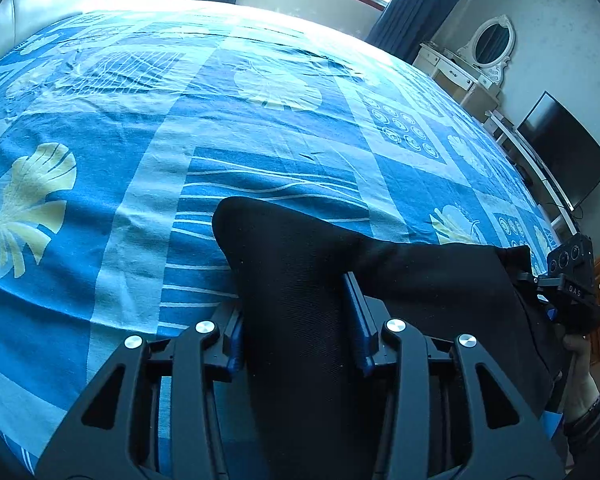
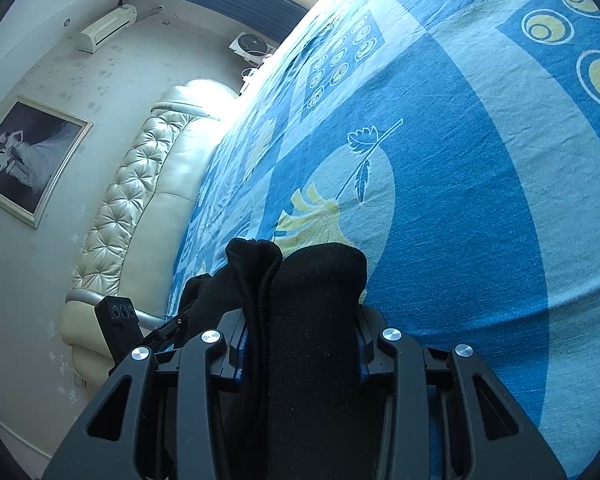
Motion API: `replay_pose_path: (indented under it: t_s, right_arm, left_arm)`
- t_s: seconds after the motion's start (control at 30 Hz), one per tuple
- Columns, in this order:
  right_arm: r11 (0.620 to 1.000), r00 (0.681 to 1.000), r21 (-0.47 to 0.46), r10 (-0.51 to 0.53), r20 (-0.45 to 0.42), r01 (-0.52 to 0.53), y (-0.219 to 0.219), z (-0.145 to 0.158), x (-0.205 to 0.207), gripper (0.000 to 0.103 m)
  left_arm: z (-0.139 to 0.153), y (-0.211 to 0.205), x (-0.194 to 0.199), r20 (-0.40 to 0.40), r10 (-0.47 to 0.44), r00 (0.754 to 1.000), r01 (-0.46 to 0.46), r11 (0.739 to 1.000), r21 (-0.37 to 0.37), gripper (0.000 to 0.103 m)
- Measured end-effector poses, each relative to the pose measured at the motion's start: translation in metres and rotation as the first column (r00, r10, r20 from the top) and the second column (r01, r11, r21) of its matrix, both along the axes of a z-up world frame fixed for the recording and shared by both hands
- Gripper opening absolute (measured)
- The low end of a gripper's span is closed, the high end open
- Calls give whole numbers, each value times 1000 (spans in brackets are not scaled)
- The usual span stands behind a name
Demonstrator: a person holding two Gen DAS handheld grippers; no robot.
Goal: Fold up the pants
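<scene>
So both grippers have a chunk of the black pants (image 1: 300,280) bunched up in them, held just over the bed.

From the left wrist cam, going left to right: the padded cream headboard (image 1: 40,4) sits in the far left corner, then the blue bedsheet (image 1: 140,140) with the pale shell and leaf print fills most of the view. In the middle, the left gripper (image 1: 298,320) has its jaws clamped on a thick fold of the pants, fabric packed between the blue-edged pads and sticking out past the tips over the sheet. From there the cloth stretches off to the right as a taut band to the right gripper (image 1: 572,280), with the person's hand (image 1: 580,380) under it at the frame edge. Behind that, along the right wall, are a white dresser with an oval mirror (image 1: 494,40) and a dark TV (image 1: 564,152).

Right wrist cam is tilted a lot: framed photo (image 2: 28,156) on the wall at far left, wall AC unit (image 2: 108,28) above it, then the headboard, then the sheet. The right gripper (image 2: 304,340) has its jaws closed on a wad of pants too, with a seam edge rolled up on the left side of the bundle. The left gripper's black body peeks in at lower left.
</scene>
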State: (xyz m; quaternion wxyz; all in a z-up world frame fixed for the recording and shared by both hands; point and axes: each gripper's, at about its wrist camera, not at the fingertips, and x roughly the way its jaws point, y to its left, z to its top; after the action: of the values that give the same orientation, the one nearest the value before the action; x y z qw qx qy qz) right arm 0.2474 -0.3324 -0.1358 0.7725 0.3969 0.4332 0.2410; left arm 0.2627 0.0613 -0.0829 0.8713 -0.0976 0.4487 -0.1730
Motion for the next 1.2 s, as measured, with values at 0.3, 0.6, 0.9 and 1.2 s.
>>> replay_pose_path:
  t_s: [0.3, 0.6, 0.9, 1.2]
  right_arm:
    - [1000, 1000, 15, 2, -1, -2, -1, -1, 1, 41]
    - [999, 1000, 49, -13, -4, 13, -11, 16, -28, 73]
    - [998, 999, 57, 4, -32, -2, -10, 16, -91, 78]
    - [999, 1000, -51, 12, -27, -13, 6, 21, -100, 80]
  left_arm:
    - [2, 0, -1, 9, 6, 1000, -6, 1000, 20, 50]
    - [2, 42, -42, -85, 16, 996, -28, 989, -147, 84]
    - [-7, 67, -117, -175, 15, 984, -70, 947, -312, 89]
    - [-18, 53, -117, -197, 1, 980, -74, 928, -364, 91]
